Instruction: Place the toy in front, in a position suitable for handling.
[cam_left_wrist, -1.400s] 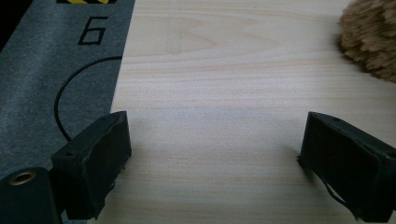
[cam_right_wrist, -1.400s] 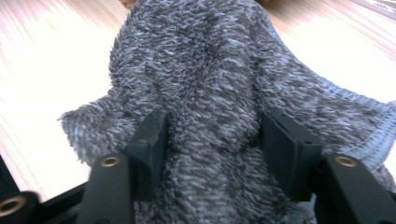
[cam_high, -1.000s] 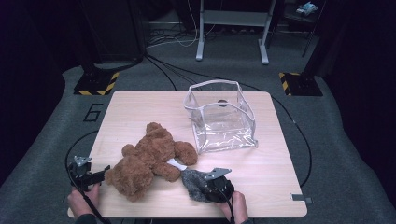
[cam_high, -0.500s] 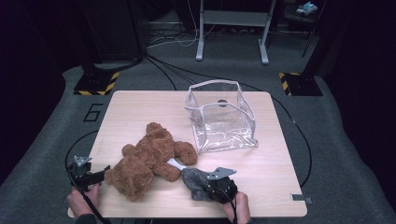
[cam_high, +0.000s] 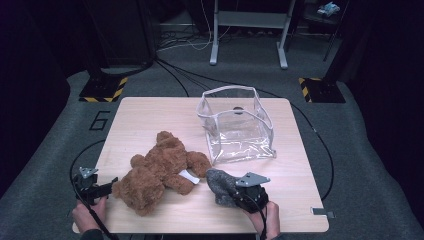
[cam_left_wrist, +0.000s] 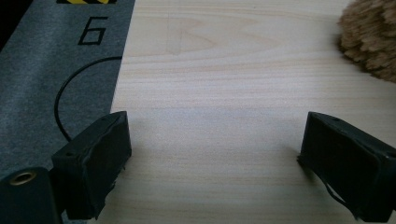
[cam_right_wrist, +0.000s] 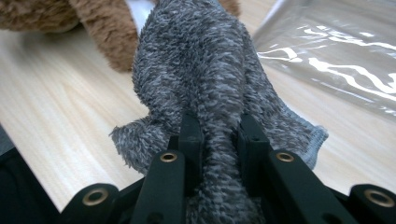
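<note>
Pinching a fold of the grey cloth (cam_right_wrist: 210, 84) between its jaws, your right gripper (cam_high: 243, 192) holds it at the near edge of the tabletop (cam_high: 150, 120), just beside the brown teddy bear (cam_high: 160, 170). Your left gripper (cam_left_wrist: 215, 158) rests spread wide over bare wood at the near left corner, grasping nothing. Behind the cloth stands a clear plastic bag (cam_high: 235, 125), mouth up.

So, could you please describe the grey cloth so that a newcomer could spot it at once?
Start at the wooden table and go to its near edge, right of the brown teddy bear and in front of the clear plastic bag. There the right gripper pinches a fuzzy grey cloth, the one grey, shapeless thing.
</note>
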